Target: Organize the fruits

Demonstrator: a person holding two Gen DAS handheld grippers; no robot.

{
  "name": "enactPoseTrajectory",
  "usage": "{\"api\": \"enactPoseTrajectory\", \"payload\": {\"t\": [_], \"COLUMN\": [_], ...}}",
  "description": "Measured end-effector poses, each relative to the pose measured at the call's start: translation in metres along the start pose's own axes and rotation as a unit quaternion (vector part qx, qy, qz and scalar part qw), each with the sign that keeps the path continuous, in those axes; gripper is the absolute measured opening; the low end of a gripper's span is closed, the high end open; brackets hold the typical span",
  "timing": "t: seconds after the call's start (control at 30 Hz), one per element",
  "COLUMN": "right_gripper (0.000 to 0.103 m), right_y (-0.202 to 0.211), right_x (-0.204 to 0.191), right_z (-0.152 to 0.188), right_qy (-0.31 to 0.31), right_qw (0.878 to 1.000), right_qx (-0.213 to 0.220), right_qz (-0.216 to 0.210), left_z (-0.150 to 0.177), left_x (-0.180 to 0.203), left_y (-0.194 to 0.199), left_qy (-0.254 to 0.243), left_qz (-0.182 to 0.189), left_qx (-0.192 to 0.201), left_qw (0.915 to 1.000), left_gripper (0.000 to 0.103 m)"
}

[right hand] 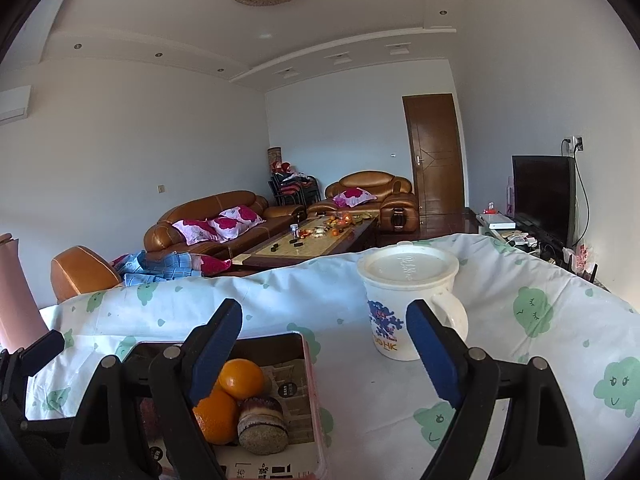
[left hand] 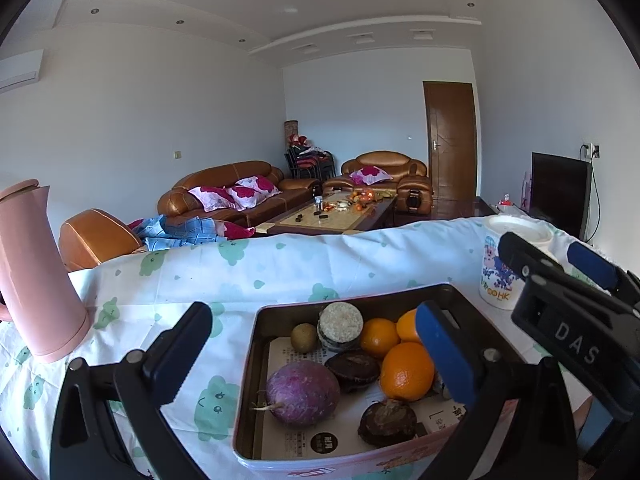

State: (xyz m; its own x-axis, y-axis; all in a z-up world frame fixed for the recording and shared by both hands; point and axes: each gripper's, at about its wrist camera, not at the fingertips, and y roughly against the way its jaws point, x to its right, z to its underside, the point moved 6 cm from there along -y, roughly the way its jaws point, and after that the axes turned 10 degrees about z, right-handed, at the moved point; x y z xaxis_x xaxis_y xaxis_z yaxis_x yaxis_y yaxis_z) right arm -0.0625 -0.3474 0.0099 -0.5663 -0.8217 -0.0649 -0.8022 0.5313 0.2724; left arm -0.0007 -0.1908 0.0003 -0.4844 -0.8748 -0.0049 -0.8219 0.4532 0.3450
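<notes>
Left wrist view: fruit tin [left hand: 256,364] sits between the released left gripper [left hand: 316,344]; right gripper [right hand: 324,340] gapes empty.

Clothed table [left hand: 280,276] w/ tin [left hand: 256,380], mug [right hand: 400,320], jug [left hand: 36,280].

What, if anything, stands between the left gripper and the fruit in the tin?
Nothing visible does. The left gripper hangs open just above the open-topped tin, with no lid over the oranges and purple fruit. The right gripper and lidded mug sit off to the right, clear of that path.
</notes>
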Motion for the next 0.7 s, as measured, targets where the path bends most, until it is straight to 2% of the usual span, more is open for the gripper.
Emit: {"api": "enactPoseTrajectory", "payload": {"t": [0.13, 0.43, 0.7], "right_gripper": [0.086, 0.086, 0.086], "right_y": [0.016, 0.033, 0.046], "right_x": [0.004, 0.003, -0.003], "right_z": [0.000, 0.000, 0.005], "right_qy": [-0.003, -0.007, -0.001], "right_qw": [1.000, 0.999, 0.999], "right_qx": [0.019, 0.031, 0.025], "right_qz": [-0.001, -0.004, -0.019], "left_z": [0.002, 0.007, 0.011], "left_x": [-0.005, -0.011, -0.019], "left_y": [0.003, 0.023, 0.040], "left_qy": [0.011, 0.008, 0.014], "left_qz": [0.000, -0.011, -0.024], "left_qx": [0.001, 0.009, 0.015], "left_qw": [0.9999, 0.9999, 0.9995], "left_gripper": [0.103, 0.103, 0.103]}}
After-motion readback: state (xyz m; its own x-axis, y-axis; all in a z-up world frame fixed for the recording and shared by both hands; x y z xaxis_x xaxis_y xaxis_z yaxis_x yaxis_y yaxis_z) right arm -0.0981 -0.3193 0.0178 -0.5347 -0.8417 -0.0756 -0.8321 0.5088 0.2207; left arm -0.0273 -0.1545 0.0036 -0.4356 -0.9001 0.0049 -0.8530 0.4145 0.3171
